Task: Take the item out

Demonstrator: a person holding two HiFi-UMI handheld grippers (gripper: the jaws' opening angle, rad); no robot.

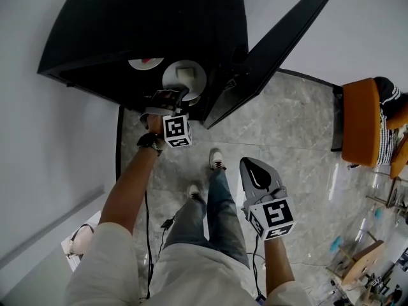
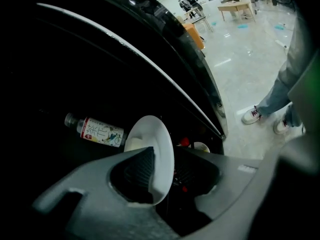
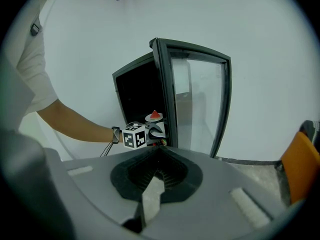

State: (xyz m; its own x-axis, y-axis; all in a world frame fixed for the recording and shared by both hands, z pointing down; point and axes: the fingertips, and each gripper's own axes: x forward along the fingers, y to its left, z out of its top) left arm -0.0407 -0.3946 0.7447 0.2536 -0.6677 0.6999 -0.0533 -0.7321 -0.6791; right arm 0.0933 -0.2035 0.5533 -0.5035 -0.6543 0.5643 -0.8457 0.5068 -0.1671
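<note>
A white plate (image 1: 183, 76) with a pale block on it sits inside the black cabinet (image 1: 146, 18), whose glass door (image 1: 268, 50) stands open. My left gripper (image 1: 167, 97) reaches into the cabinet at the plate's near rim. In the left gripper view the plate (image 2: 156, 159) stands between the jaws of the left gripper (image 2: 175, 151). It lies against the left pad, and a dark gap shows on the right side. My right gripper (image 1: 255, 167) hangs low outside the cabinet, and its jaws (image 3: 159, 151) are shut on nothing.
A labelled bottle (image 2: 97, 131) lies deeper in the cabinet, and a second plate with a red item (image 1: 145, 62) sits to the left. An orange chair (image 1: 360, 123) with a seated person stands at the right. My legs and shoes (image 1: 217, 159) are on the grey stone floor.
</note>
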